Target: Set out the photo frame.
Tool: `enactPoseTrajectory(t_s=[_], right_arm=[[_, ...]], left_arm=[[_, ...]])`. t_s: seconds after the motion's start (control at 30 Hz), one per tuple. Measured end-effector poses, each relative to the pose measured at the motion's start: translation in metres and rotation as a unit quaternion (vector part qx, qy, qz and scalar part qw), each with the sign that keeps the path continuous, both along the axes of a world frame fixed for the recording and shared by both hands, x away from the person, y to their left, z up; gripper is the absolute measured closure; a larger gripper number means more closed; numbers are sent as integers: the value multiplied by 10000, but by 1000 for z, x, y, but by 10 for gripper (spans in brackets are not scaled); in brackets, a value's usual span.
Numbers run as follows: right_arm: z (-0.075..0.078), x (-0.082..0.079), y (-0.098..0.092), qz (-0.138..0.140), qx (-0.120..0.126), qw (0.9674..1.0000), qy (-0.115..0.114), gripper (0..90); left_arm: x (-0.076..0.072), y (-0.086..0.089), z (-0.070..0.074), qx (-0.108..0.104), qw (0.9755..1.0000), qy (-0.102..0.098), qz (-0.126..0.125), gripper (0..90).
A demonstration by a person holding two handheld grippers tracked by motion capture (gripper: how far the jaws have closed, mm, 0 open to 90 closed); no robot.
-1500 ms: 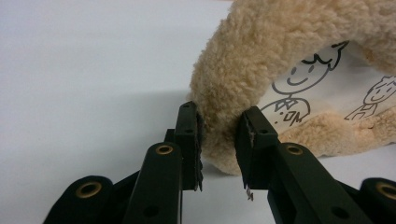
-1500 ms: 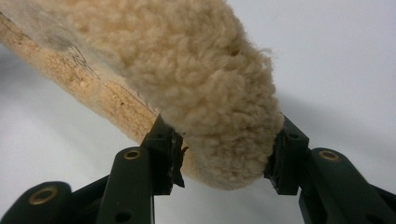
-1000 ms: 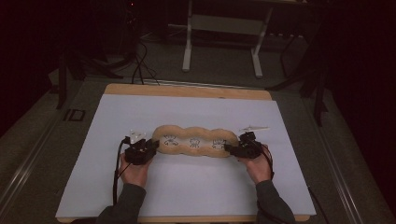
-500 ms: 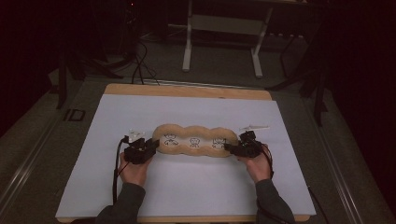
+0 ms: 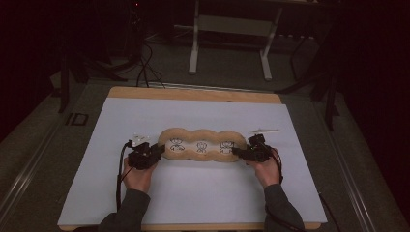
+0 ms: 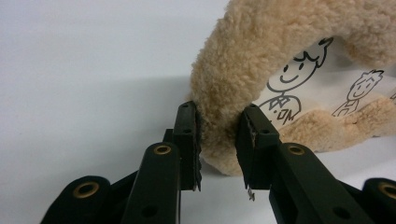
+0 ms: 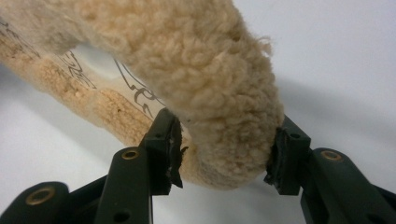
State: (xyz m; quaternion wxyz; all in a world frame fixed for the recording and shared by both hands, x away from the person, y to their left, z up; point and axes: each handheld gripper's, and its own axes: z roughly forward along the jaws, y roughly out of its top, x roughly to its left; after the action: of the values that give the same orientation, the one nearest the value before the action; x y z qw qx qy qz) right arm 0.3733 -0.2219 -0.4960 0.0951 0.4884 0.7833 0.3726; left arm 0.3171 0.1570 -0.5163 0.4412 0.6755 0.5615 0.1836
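- Item, plush mat: tan fleece piece with three lobes and a pale lining printed with stick figures; I see it lying flat near the middle of the white sheet that covers the desk.
- Left claw: at the mat's left end. In the left gripper view the pads press the fleecy rim from both sides, so I read it as clamped on the plush mat.
- Right claw: at the mat's right end. In the right gripper view the rounded rim fills the gap and both pads touch it; gripping the plush mat.
- Small white bits: one just beyond the mat's left end, one just beyond its right end; too small for me to identify.
- Progress, my judgement: both ends are secured, which is the opening step of a lift, stretch or fold. The mat rests on the sheet, unfolded; the main move is left to do.
- Edges: the mat sits well clear of all four sheet borders, with the wooden desk edge farther behind it.
- Open room: bare sheet on every side of the mat, widest in front towards my forearms; a table frame and cables stand on the floor well behind the mat.
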Motion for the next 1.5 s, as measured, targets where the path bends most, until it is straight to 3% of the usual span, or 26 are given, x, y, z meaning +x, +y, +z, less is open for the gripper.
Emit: enactPoseTrajectory(t_s=[0.93,1.23,1.5], right_arm=[[0,1,-1,-33,93,9999,57,508],[2,-2,-2,-8,135,9999,58,458],[11,-10,-9,51,121,9999,-74,355]], left_arm=[[-2,2,0,-50,10000,10,-53,691],[-2,8,1,-116,9999,51,-68,565],[-8,16,9,-156,9997,-72,-163,481]])
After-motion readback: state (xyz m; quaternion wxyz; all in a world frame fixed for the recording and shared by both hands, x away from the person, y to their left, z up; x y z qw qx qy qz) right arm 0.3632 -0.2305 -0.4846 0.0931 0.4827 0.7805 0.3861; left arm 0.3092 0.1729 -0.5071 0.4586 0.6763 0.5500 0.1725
